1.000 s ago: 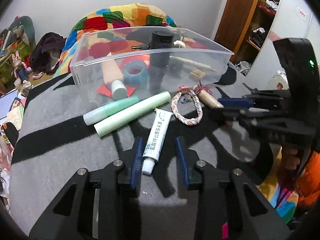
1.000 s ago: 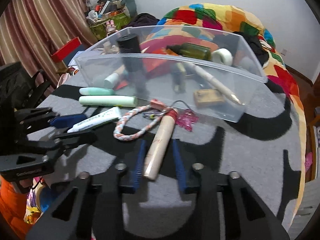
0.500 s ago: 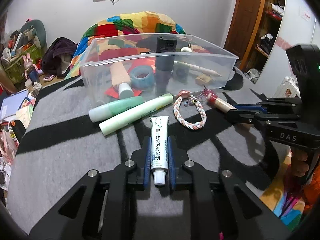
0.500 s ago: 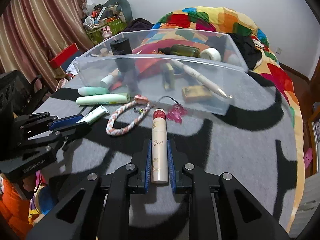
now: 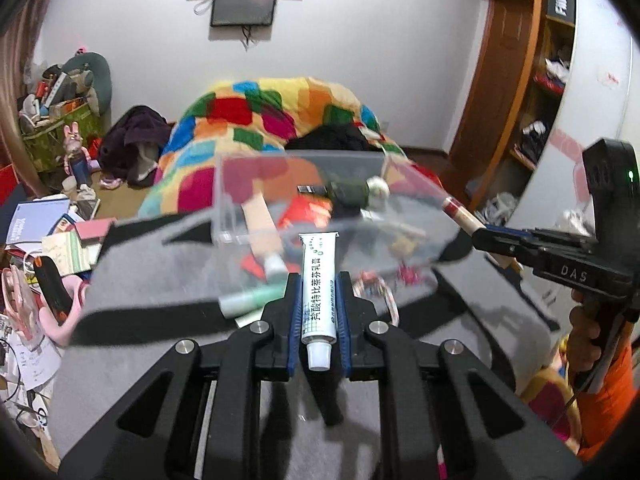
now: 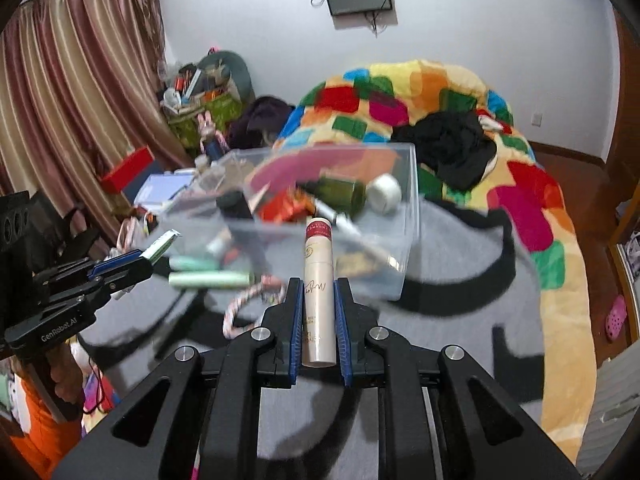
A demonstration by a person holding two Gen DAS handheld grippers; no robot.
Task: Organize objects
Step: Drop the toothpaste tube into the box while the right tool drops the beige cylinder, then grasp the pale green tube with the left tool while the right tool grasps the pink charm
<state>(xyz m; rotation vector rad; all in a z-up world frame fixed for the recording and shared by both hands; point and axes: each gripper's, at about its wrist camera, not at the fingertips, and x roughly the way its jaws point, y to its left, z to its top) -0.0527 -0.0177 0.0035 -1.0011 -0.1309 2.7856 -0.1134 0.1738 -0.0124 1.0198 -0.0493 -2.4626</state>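
The clear bin (image 5: 304, 200) lies ahead of both pairs of fingers on the grey, black-patterned surface (image 5: 160, 280). Only the right wrist view shows the pale green tubes (image 6: 208, 279) and the braided rope (image 6: 240, 308) clearly, left of its fingers and in front of the bin. The right gripper (image 6: 319, 320) clamps a beige bottle with a red band (image 6: 318, 280), pointing forward. The left gripper (image 5: 319, 312) grips a white ointment tube (image 5: 318, 280), cap toward the camera.

The bin's (image 6: 408, 200) open top offers a way in, though bottles (image 6: 340, 192) and tape (image 6: 385, 199) crowd its floor, with green tubes (image 6: 208, 279) and rope (image 6: 244, 308) lying before its near wall.
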